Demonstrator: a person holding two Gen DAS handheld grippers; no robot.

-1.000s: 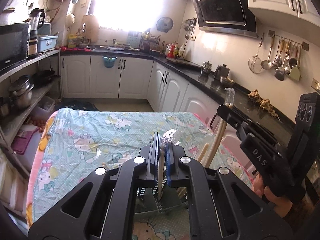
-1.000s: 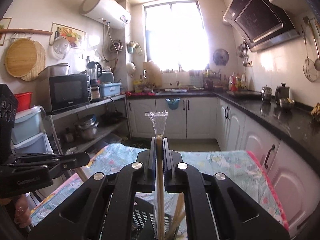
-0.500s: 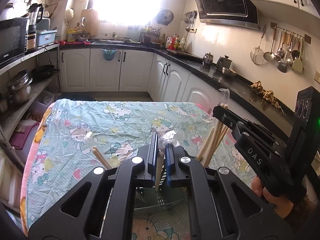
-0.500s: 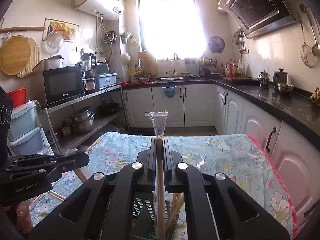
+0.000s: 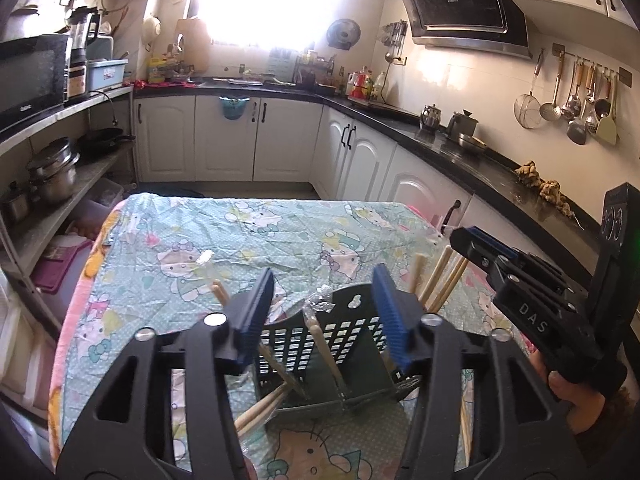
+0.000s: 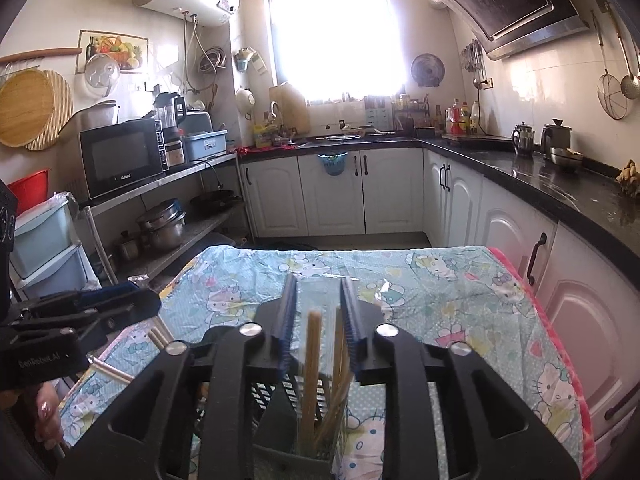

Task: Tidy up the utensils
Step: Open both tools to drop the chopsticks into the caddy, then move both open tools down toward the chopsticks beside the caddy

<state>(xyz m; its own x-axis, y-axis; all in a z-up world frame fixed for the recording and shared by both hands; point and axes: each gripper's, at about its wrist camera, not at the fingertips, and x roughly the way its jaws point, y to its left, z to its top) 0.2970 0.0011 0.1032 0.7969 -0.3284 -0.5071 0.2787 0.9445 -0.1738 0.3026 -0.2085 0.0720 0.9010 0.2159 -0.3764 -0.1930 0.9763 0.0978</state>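
Item: utensil sorting, deposit step in hand.

Left gripper: fingers standing wide apart, gripping nothing, hovering over the dark slotted basket.

Right gripper: fingers parted, holding nothing; a wooden chopstick is rising between them without touching either one.

Basket: sitting on the worktop, which is covered in a cartoon-print cloth. A wrapped chopstick is leaning inside it, its plastic sleeve crumpled at the top. More sticks are poking out low on the left, seemingly through or beside the wall; the view there is poor.

Loose stock: a chopstick tip is showing beside the left finger; several are standing near the right gripper's body, probably in the basket's far compartment.

Judgement: both pieces appear delivered, so the placing step is ending. The next move is calling for lifting both grippers straight up clear of the upright sticks, then reaching for whatever is lying outside the basket.
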